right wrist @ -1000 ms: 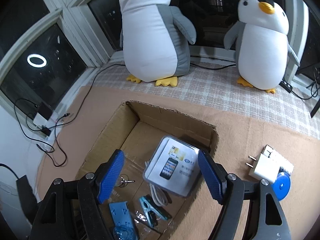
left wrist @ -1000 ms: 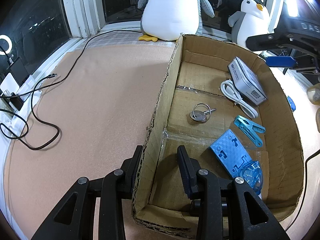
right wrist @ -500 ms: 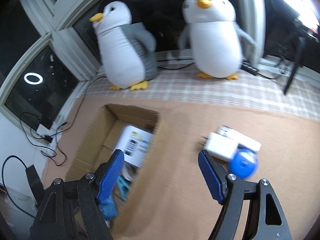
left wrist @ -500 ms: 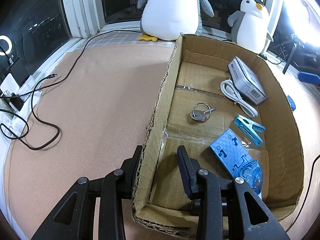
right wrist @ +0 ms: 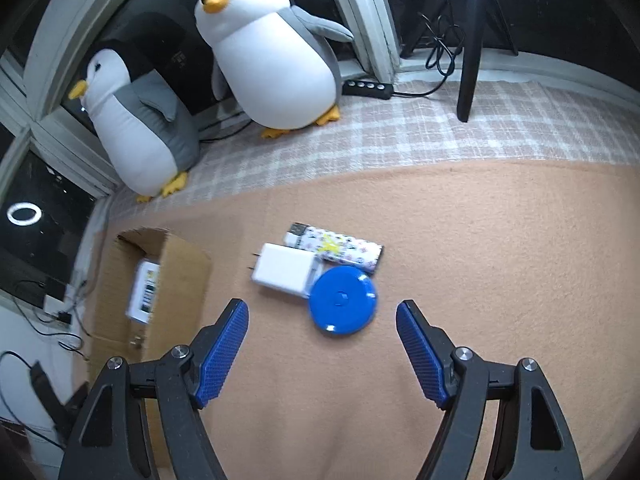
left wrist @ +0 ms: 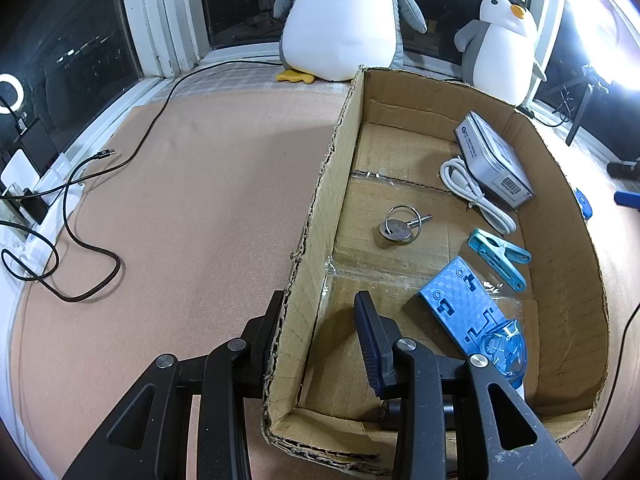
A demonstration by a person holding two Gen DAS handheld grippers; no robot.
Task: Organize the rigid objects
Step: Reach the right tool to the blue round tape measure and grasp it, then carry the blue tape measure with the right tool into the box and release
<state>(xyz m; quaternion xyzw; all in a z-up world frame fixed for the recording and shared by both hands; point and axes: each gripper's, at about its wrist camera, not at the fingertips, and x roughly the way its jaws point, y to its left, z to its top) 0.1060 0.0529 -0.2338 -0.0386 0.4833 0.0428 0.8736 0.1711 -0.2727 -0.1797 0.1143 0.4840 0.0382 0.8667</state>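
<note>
Right wrist: spread right tongs (right wrist: 322, 334) hover over blue disc (right wrist: 343, 301).

Two plush penguins (right wrist: 276, 60) by the dark window, black cable (left wrist: 88, 216) (loosely looped) on the tan mat (left wrist: 192, 200)

Dark windows (left wrist: 80, 40) w/ white frames (left wrist: 160, 20) run round the back, night outside. A ring light reflection (right wrist: 25, 214) shows in the glass at left. Very bright light (left wrist: 608, 32) glares from the far right. The surface (left wrist: 200, 184) is covered in pinkish-tan felt; a checked cloth strip (right wrist: 420, 128) lies along the sill side. Two plush penguins, big one (left wrist: 340, 20) & small one (left wrist: 504, 40), sit by the windows. Black cables (left wrist: 80, 248) trail across at left; a black power strip (right wrist: 368, 87) and tripod leg (right wrist: 470, 60) stand on the checked cloth.
</note>
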